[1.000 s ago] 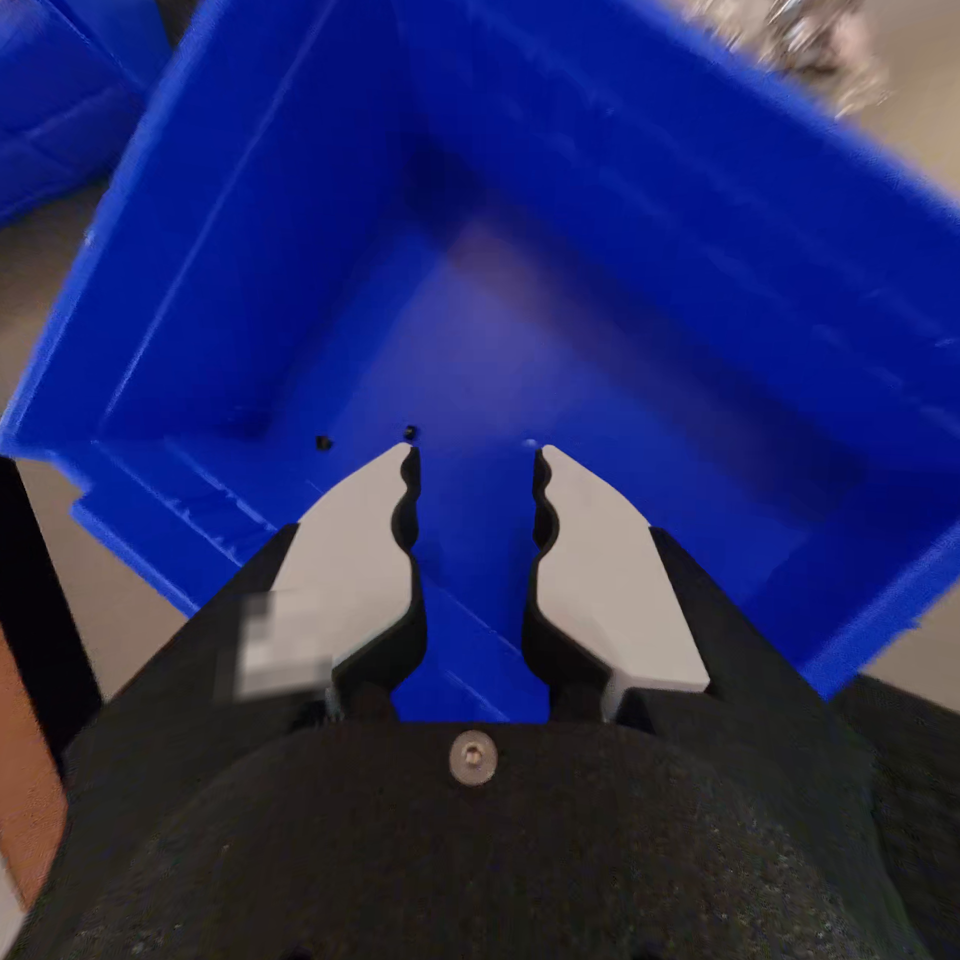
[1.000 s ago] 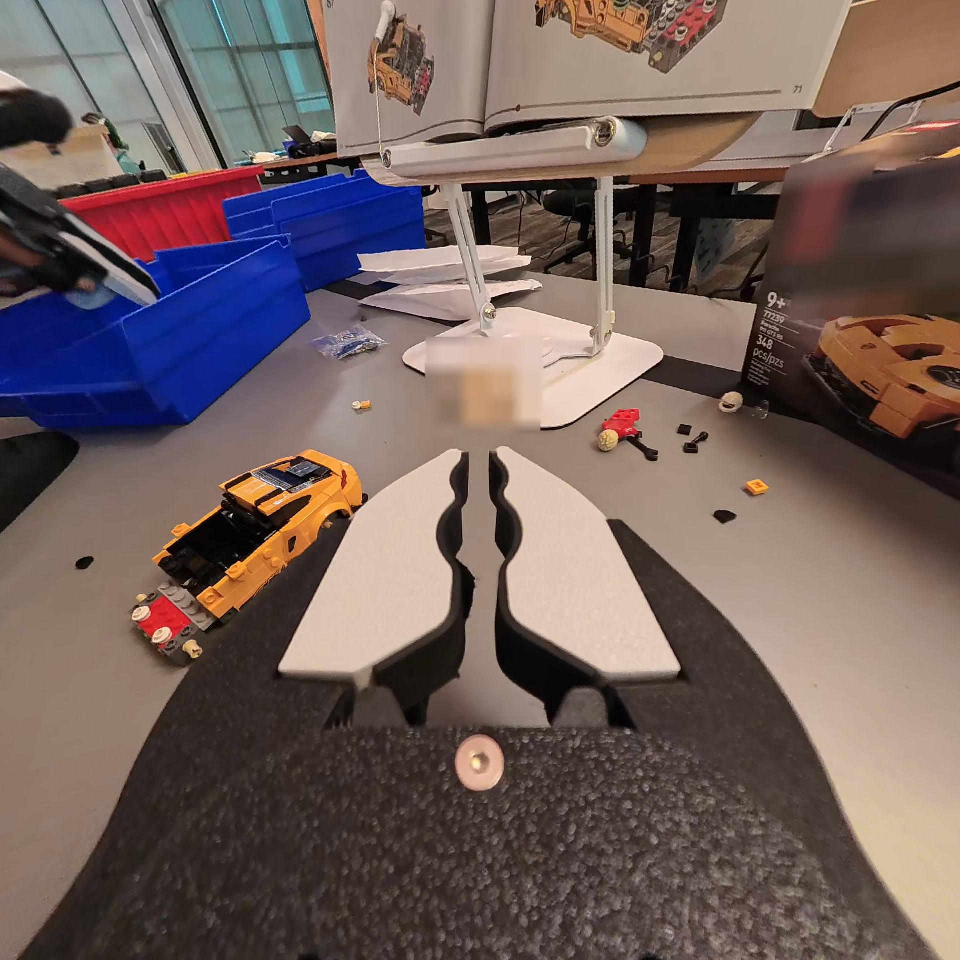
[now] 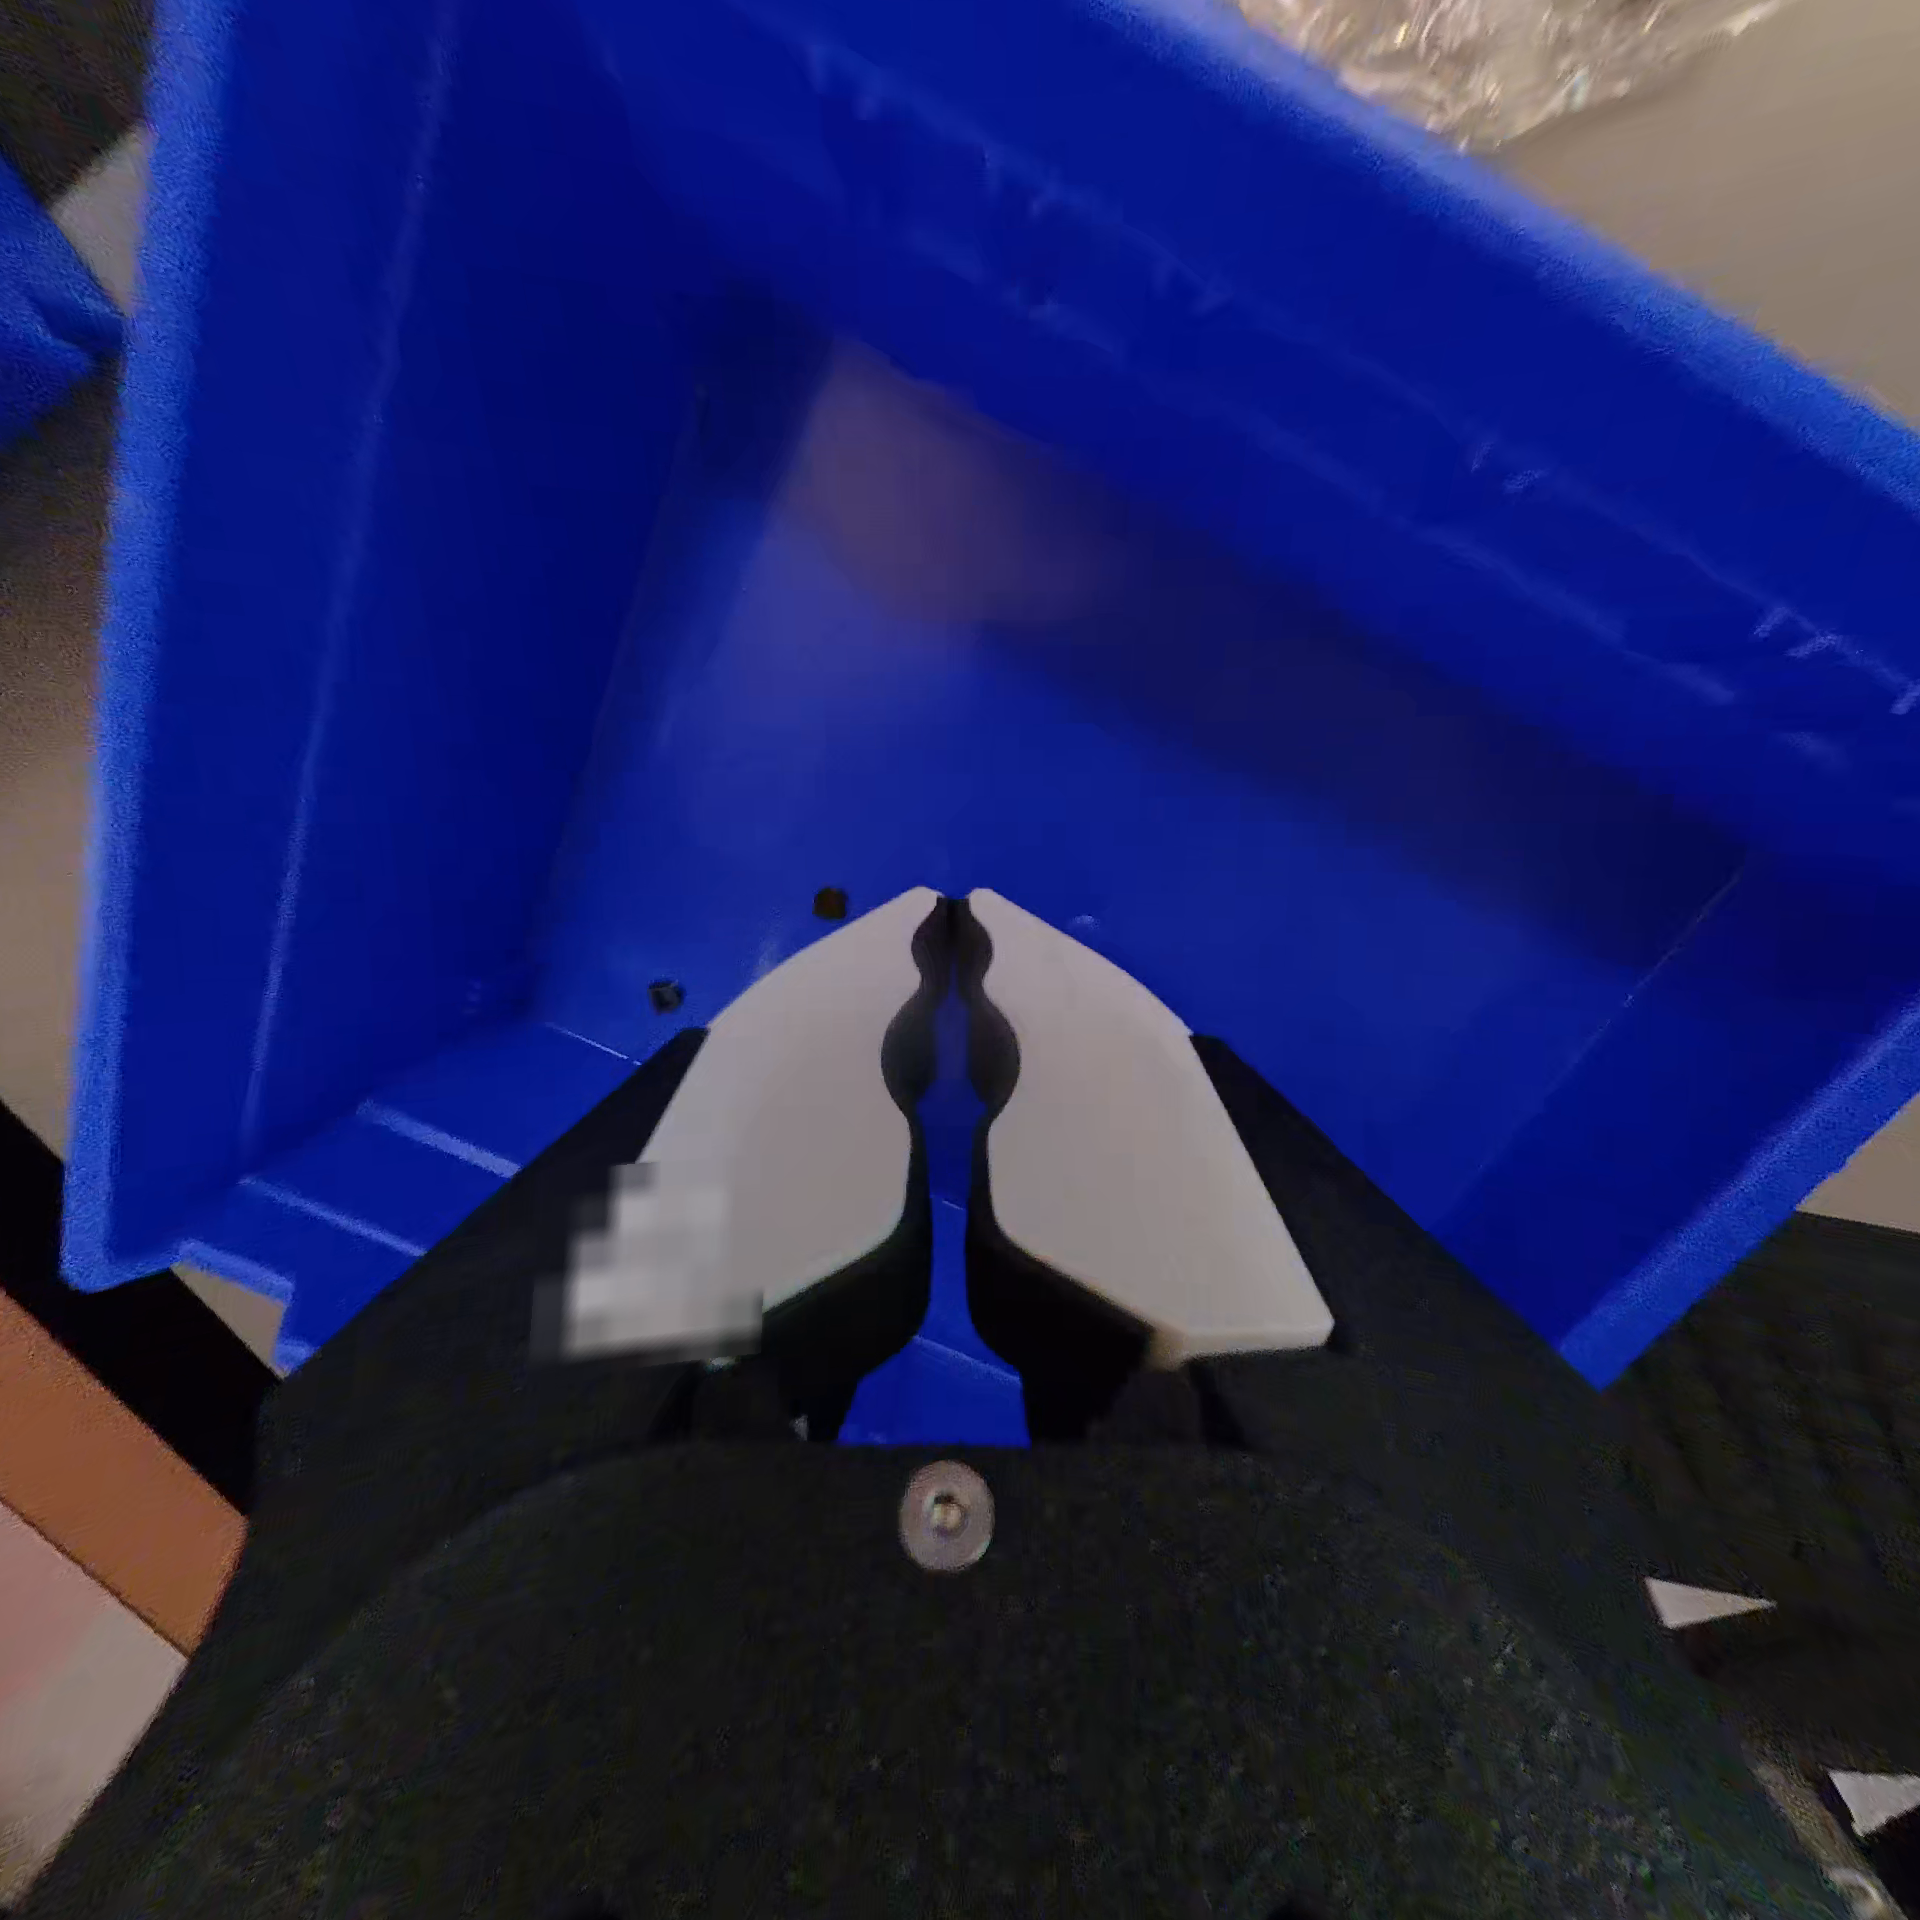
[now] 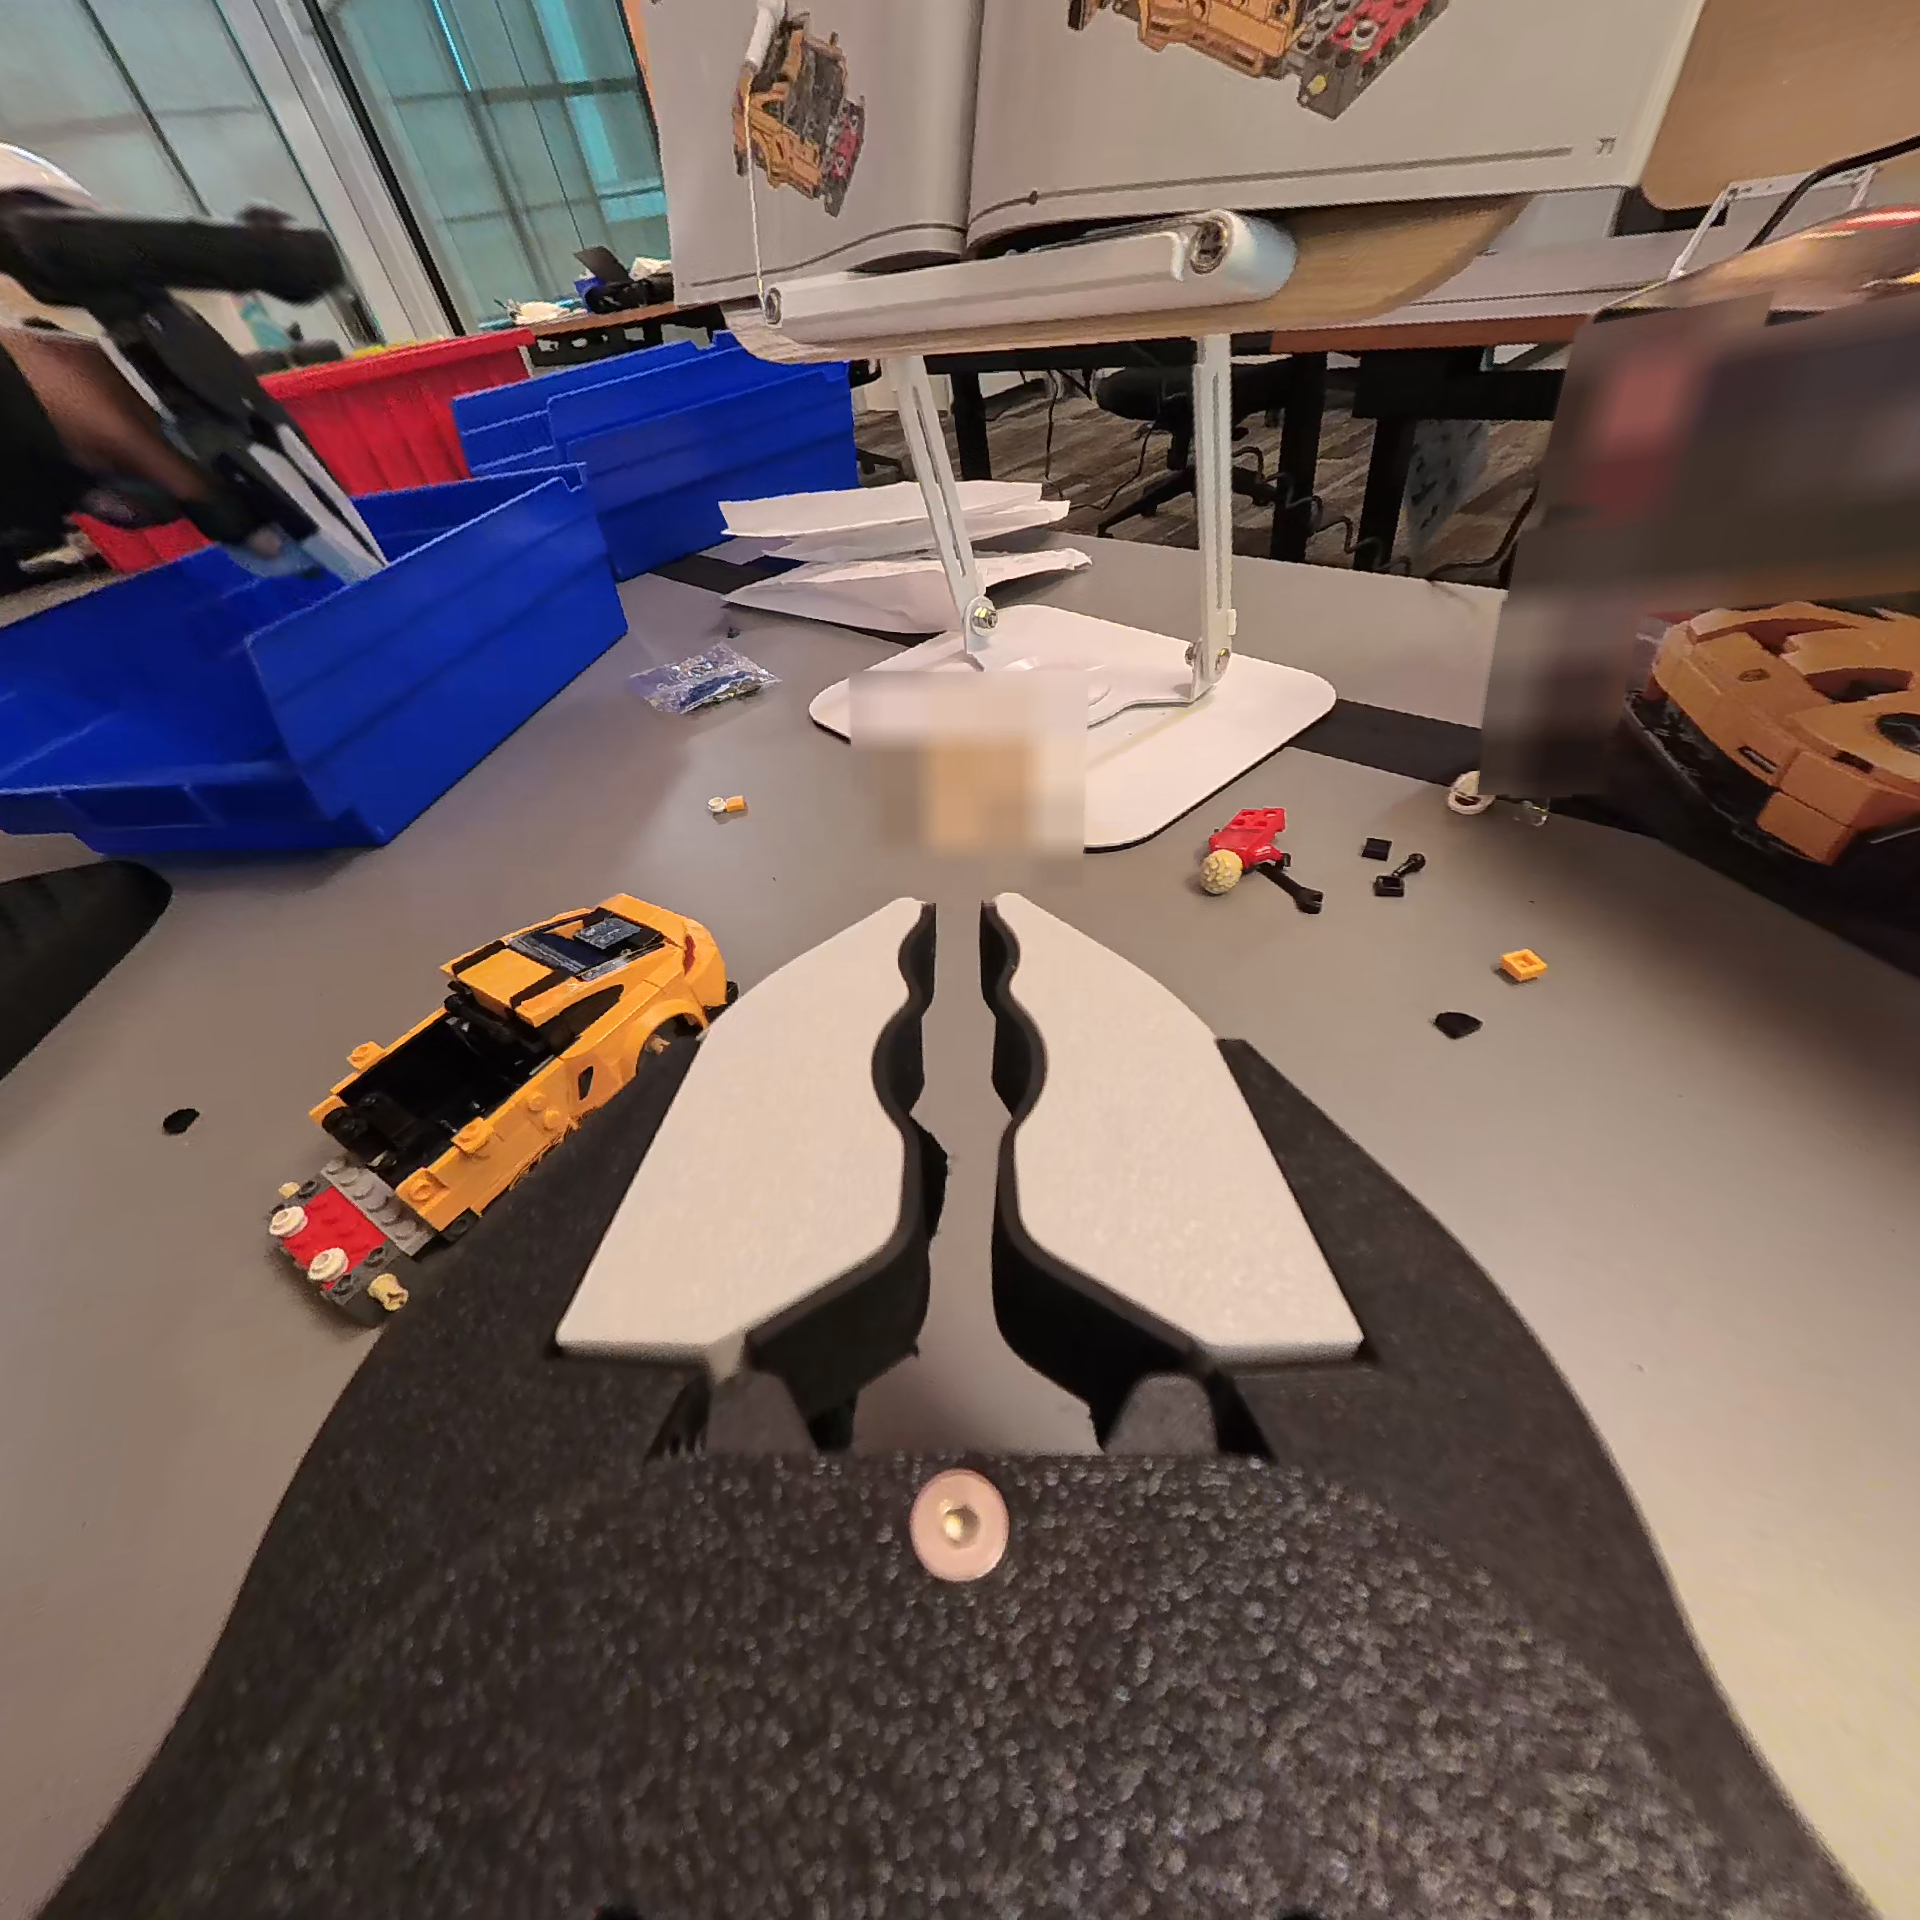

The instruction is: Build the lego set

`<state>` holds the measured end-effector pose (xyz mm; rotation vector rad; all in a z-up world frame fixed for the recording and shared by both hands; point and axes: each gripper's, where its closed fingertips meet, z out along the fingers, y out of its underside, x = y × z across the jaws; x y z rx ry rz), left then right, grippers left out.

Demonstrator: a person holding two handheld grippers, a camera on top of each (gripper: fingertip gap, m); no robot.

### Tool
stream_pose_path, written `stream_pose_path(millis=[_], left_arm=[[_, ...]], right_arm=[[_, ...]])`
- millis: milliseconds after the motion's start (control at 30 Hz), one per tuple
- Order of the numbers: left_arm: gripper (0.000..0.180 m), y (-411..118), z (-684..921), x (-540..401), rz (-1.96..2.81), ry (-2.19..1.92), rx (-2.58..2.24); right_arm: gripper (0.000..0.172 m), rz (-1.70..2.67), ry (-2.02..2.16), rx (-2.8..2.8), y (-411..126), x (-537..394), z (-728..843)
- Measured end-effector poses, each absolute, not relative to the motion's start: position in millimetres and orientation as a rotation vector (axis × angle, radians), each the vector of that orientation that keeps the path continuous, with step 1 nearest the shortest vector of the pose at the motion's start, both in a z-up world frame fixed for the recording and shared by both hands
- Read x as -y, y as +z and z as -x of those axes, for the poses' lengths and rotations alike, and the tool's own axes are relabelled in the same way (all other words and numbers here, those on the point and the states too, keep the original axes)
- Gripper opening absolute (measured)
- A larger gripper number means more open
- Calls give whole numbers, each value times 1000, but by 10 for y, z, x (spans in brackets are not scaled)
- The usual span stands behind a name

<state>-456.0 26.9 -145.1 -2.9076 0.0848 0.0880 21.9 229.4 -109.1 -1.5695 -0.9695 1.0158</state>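
Left tongs (image 3: 954, 902): tips closed together inside the blue bin (image 3: 1195, 343); whether anything is pinched cannot be told.
Small black pieces (image 3: 828, 902): just left of the tips.
Right tongs (image 4: 958, 910): narrow gap, nothing held, above the desk (image 4: 1558, 1195); orange brick car (image 4: 520, 1049) lies left.

Print showed in 2 places. An open instruction booklet (image 4: 1299, 135) sat on a white stand (image 4: 1226, 717), with a small page number in the lower corner of its right-hand page. A toy-car box (image 4: 1766, 707) at the right edge of the table carried lettering, too blurred to make out. Over by the blue bin (image 3: 416, 520), I saw no writing at all.
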Motion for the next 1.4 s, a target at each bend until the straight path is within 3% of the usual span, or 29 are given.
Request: stream_pose_path(millis=[167, 200, 533, 1000, 1100, 1300, 1400], left_arm=[[0, -1572, 4691, -214, 2929, 168, -11], [19, -1643, 4734, -208, 2947, 176, 18], [15, -1993, 4942, -136, 3106, 184, 150], [9, -2019, 4974, -145, 3111, 165, 199], [9, -1816, 4818, -302, 3015, 132, 165], [8, -774, 3569, -834, 2580, -164, -154], [8, -610, 2658, -842, 2496, -317, -372]], right_arm=[[8, 1552, 991, 998, -1096, -2260, -200], [8, 1550, 986, 999, -1095, -2264, -203], [8, 1542, 973, 1002, -1087, -2276, -215], [7, 1542, 977, 1004, -1089, -2273, -212], [8, 1527, 975, 1003, -1063, -2265, -214], [10, 1326, 925, 1110, -842, -1983, -123], [10, 1218, 828, 1206, -838, -1810, -52]])
